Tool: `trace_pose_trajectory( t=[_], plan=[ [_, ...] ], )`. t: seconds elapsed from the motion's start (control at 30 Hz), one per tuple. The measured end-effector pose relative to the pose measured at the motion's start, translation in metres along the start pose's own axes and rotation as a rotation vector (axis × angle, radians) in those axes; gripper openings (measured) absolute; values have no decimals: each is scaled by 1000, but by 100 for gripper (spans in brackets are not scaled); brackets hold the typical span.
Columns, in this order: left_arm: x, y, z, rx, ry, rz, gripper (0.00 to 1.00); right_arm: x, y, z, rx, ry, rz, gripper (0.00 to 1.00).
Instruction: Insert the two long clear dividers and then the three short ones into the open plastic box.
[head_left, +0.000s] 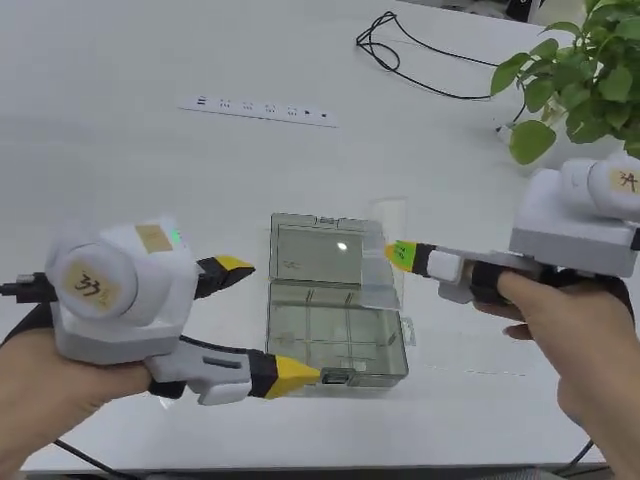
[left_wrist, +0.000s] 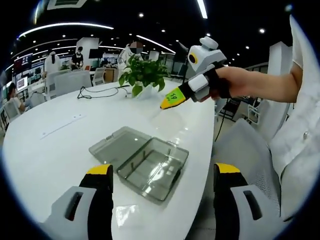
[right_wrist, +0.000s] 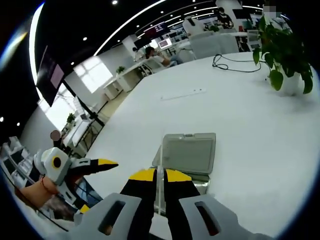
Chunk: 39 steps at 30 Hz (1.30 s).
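The open smoky plastic box lies in the middle of the white table, its lid folded back flat behind it. My right gripper hovers over the box's right rear corner, shut on a clear divider that hangs down edge-on toward the box. In the right gripper view the divider shows as a thin strip between the shut jaws, with the box just ahead. My left gripper stands open at the box's left side with nothing in it. Its view shows the box ahead and the right gripper above.
A white power strip lies at the back of the table. A black cable loops at the rear right, beside a potted plant. The table's front edge runs close below the box. A person's forearm reaches in from the right.
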<state>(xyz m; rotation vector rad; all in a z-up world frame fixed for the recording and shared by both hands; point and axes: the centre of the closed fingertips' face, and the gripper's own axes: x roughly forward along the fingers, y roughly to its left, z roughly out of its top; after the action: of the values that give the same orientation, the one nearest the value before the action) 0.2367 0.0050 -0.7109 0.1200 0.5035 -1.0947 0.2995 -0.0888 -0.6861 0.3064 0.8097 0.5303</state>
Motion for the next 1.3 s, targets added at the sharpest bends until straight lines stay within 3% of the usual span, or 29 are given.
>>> trace_pose_trajectory(
  t=[0.27,0.43,0.6,0.9,1.3],
  plan=[
    [-3,3,-10,15,7,-24,100,3,-12,-13,27,104,-78,7],
    [-5,4,-18,29,23,-40,100,12,-28,-28,55,184,-130,7],
    [-6,5,-23,30,34,-54,100,20,-28,-41,92,228,-150,7],
    [-6,7,-23,20,19,-61,100,33,-31,-72,155,282,-169,7],
    [-1,5,-22,11,10,-70,100,38,-39,-83,187,324,-182,7]
  ],
)
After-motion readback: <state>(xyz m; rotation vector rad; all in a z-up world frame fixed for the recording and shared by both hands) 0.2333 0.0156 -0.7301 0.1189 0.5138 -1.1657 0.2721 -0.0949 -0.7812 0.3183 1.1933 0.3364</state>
